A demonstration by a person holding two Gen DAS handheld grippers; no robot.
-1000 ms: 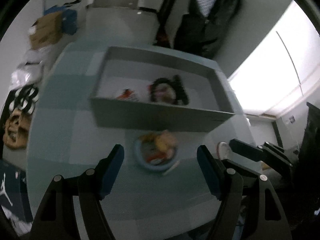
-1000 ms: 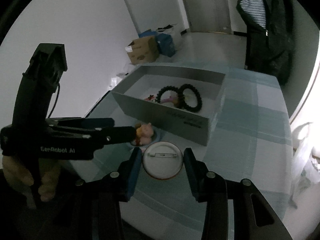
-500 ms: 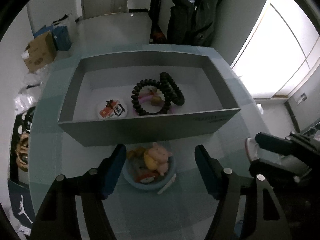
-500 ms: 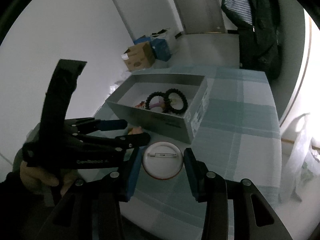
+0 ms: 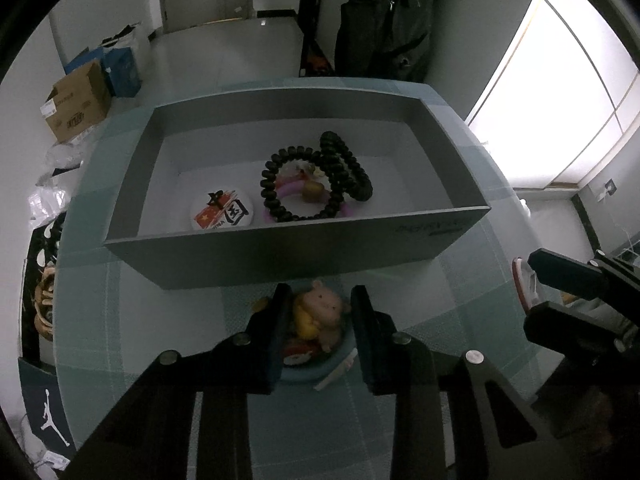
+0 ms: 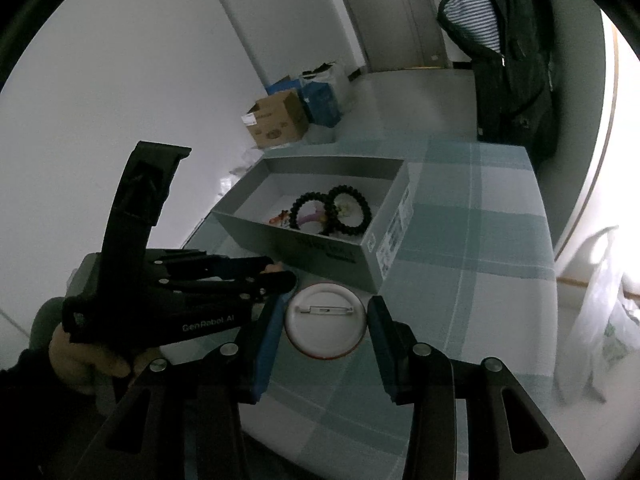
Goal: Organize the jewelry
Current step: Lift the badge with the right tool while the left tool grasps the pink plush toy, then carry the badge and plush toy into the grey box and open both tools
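Note:
A grey box (image 5: 280, 252) on the checked tablecloth holds two black bead bracelets (image 5: 316, 176), a pink ring and a round printed badge (image 5: 220, 212). My left gripper (image 5: 320, 316) is shut on a pink and yellow pig figure (image 5: 320, 312) that sits on a blue dish (image 5: 308, 372) in front of the box. My right gripper (image 6: 326, 328) is shut on a white round pin badge (image 6: 325, 322), pin side up, held beside the box (image 6: 320, 248). The left gripper also shows in the right wrist view (image 6: 276, 274).
A dark coat (image 5: 380, 20) hangs behind the table. Cardboard and blue boxes (image 5: 80, 100) stand on the floor at the left. A plastic bag (image 6: 600, 312) hangs past the table's right edge. The right gripper's body (image 5: 580, 300) is close at the right.
My left gripper's jaws have closed in on the pig figure on the blue dish. My right gripper still holds the pin badge, and has lifted and pulled back a little.

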